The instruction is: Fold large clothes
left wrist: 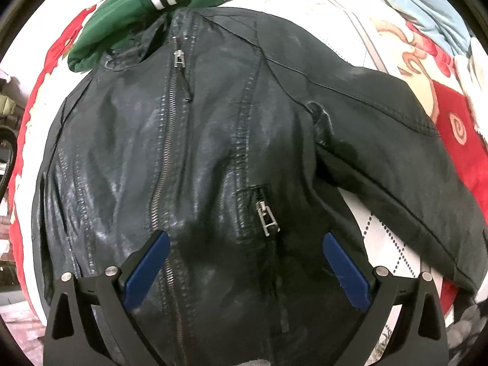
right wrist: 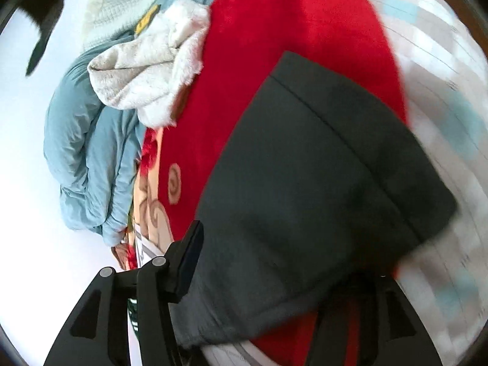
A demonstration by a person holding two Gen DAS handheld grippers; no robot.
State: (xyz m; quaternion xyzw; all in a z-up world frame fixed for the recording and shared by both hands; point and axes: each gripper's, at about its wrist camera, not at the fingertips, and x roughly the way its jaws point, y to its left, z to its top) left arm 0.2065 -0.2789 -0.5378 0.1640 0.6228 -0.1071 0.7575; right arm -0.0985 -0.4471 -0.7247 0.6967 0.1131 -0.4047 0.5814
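- Left wrist view: left gripper (left wrist: 245, 241) is held spread, empty, above the black jacket (left wrist: 213, 140), whose hem lies just below the pads.
- Right wrist view: right gripper (right wrist: 274, 262) has the jacket sleeve (right wrist: 320, 183) between its jaws; grip cannot be confirmed. A firm pinch is advised before folding the sleeve inward.

The jacket (left wrist: 213, 140) is black leather and lies face up, spread flat, with its collar at the far end. The front zip is closed; a pocket zip sits lower right. One sleeve (right wrist: 320, 183) extends out to the right.
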